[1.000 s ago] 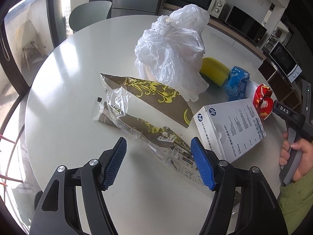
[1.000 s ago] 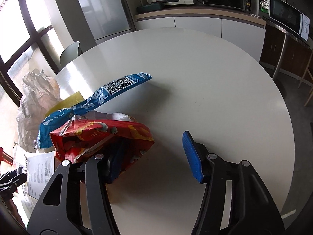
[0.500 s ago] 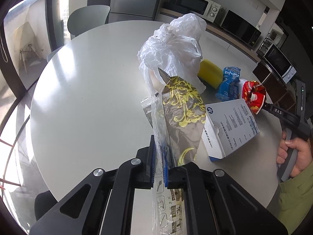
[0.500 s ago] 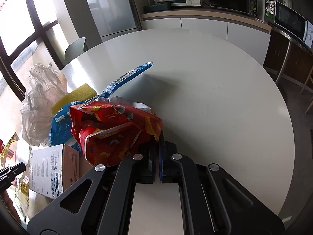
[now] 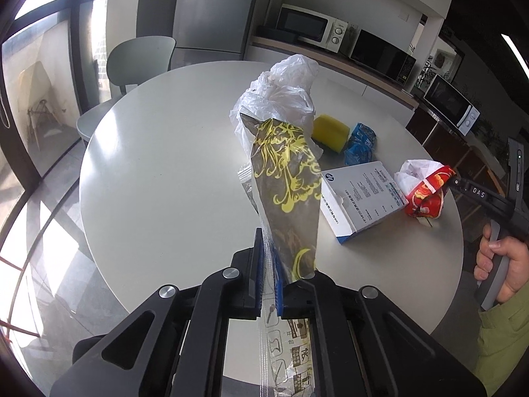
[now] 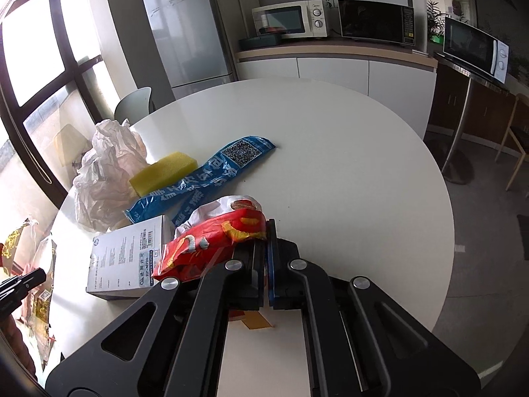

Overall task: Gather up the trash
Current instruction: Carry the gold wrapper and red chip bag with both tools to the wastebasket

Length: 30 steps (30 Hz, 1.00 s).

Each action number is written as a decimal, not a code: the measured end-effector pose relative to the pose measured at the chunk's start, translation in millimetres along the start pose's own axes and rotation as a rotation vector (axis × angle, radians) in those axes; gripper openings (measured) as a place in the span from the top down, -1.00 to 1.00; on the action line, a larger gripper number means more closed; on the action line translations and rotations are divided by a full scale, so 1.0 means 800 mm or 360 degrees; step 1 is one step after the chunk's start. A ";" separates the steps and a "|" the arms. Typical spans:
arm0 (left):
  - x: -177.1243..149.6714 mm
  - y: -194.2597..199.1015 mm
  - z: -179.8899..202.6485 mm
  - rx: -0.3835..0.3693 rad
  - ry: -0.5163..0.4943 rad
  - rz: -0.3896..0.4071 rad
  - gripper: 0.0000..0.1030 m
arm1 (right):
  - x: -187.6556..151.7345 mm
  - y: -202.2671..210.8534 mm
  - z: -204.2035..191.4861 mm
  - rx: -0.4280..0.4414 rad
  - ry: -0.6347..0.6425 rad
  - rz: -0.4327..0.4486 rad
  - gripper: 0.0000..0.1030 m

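Observation:
My left gripper (image 5: 268, 248) is shut on a long brown wrapper with gold print (image 5: 287, 185), which stands up off the round white table (image 5: 165, 172). My right gripper (image 6: 266, 241) is shut on a crumpled red snack bag (image 6: 211, 244), lifted above the table; that red snack bag (image 5: 425, 195) also shows at the right of the left wrist view. On the table lie a white printed box (image 5: 360, 198), a blue wrapper (image 6: 201, 182), a yellow sponge (image 6: 163, 172) and a crumpled white plastic bag (image 6: 105, 178).
A person's hand (image 5: 499, 264) in a green sleeve holds the right gripper's handle. A grey chair (image 5: 139, 63) stands behind the table. A counter with microwaves (image 6: 287, 21) and a fridge (image 6: 188, 33) line the back wall. The table's right half (image 6: 347, 172) is bare.
Both grippers went from open to shut, the left on the brown wrapper, the right on the red snack bag. Both then rose, lifting their wrappers off the table.

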<state>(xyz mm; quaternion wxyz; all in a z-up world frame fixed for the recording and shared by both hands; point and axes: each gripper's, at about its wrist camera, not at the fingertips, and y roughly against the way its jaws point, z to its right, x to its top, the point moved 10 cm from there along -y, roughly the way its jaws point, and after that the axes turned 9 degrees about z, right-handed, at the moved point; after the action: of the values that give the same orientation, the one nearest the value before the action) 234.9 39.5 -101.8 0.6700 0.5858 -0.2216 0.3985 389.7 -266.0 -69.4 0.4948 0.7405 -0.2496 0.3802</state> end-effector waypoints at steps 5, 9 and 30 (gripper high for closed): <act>-0.002 0.014 0.003 -0.0032 -0.0043 0.0031 0.92 | -0.004 0.048 -0.014 0.0011 -0.0002 0.0070 0.98; -0.004 0.028 0.000 -0.0058 -0.0066 0.0059 0.92 | -0.008 0.085 -0.030 0.0025 0.0006 0.0127 0.98; -0.065 0.092 -0.031 -0.0068 -0.0199 0.0060 0.93 | -0.088 0.217 -0.115 0.0213 0.0094 0.0167 0.98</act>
<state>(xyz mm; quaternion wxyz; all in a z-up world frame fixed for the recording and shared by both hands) 141.5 48.3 -102.1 0.6595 0.5909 -0.2824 0.3689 190.3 -248.2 -11.7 0.4308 0.7463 -0.2474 0.4429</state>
